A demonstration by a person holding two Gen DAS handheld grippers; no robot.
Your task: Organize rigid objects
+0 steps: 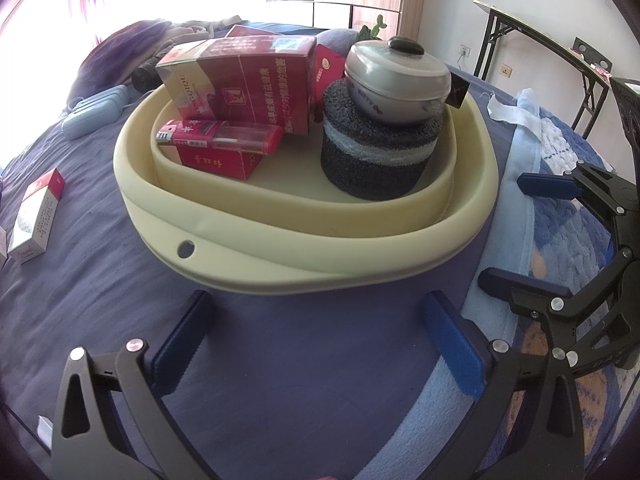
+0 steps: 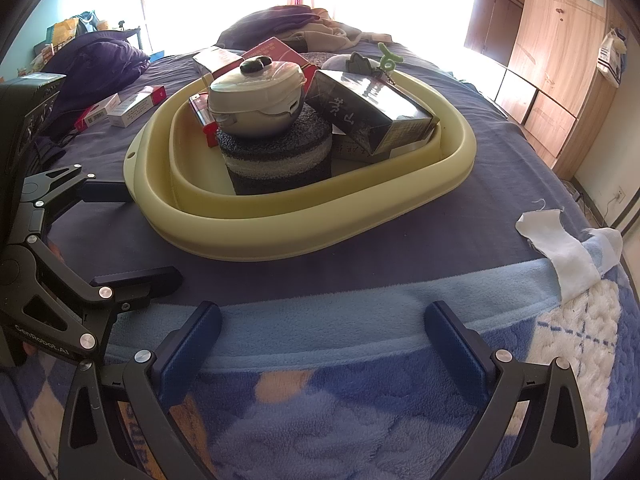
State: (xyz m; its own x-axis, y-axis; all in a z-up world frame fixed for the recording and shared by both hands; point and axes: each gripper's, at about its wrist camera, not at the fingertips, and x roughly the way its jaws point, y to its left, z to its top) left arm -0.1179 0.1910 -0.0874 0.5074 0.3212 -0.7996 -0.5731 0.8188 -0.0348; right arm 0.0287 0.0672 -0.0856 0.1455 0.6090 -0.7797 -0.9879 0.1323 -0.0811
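A bed [image 1: 100, 280] under a dark blue sheet carries a cream basin [image 1: 304, 256] near its middle, with a blue patterned blanket [image 2: 360, 400] along the near edge. Inside the basin a dark foam cylinder [image 1: 372, 160] bears a grey lidded pot [image 1: 396, 80], with a large red carton [image 1: 248, 80] and smaller red packs [image 1: 218, 152] beside it, and a black box [image 2: 372, 112] on the far side. The left gripper [image 1: 320, 344] and right gripper [image 2: 320, 344] hover just short of the basin, jaws wide and empty, while a few loose packs [image 1: 34, 220] lie apart on the sheet.
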